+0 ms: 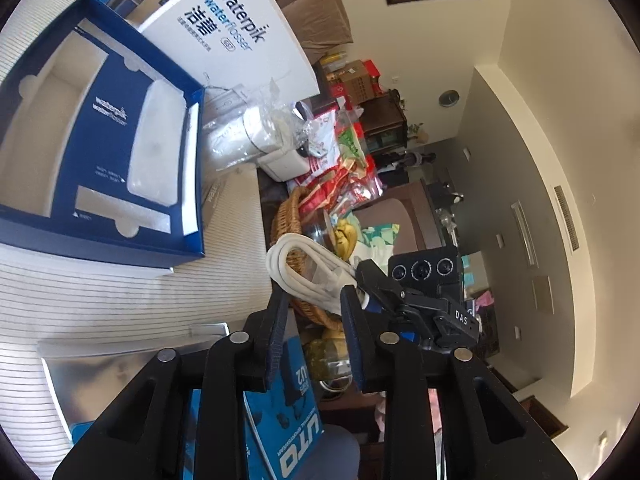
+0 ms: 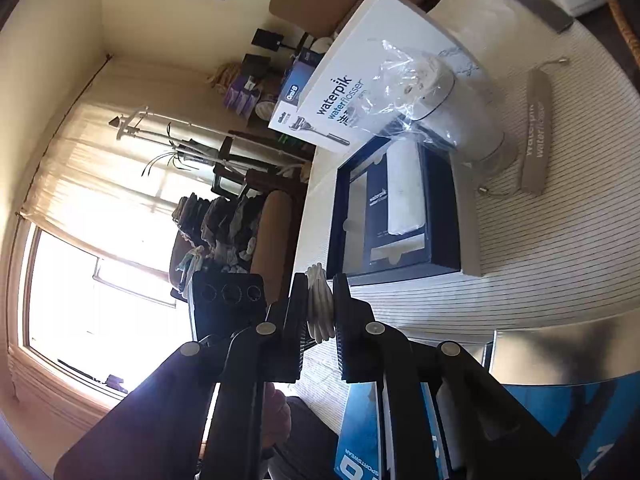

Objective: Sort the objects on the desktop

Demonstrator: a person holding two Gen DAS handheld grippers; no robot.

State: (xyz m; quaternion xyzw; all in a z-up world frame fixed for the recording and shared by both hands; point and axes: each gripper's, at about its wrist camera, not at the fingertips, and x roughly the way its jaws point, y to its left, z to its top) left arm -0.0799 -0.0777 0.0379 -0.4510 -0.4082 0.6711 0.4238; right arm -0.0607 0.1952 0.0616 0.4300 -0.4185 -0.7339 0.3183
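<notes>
A coiled white cable (image 1: 304,270) is held in the air between both grippers. My left gripper (image 1: 316,300) has its fingers close around one end of the coil, and the right gripper's black jaws (image 1: 380,286) grip the other end from the right. In the right wrist view my right gripper (image 2: 320,308) is shut on the white cable (image 2: 319,304), which is pinched between both pads. The open blue Waterpik box (image 1: 100,152) lies on the striped white table, also shown in the right wrist view (image 2: 396,208).
A white Waterpik lid (image 1: 232,36) leans behind the blue box. A white flosser unit in plastic wrap (image 2: 440,100) stands beside it. A wicker basket (image 1: 288,216) with snacks and bananas sits past the table edge. A blue UTO box (image 1: 288,420) lies below the grippers.
</notes>
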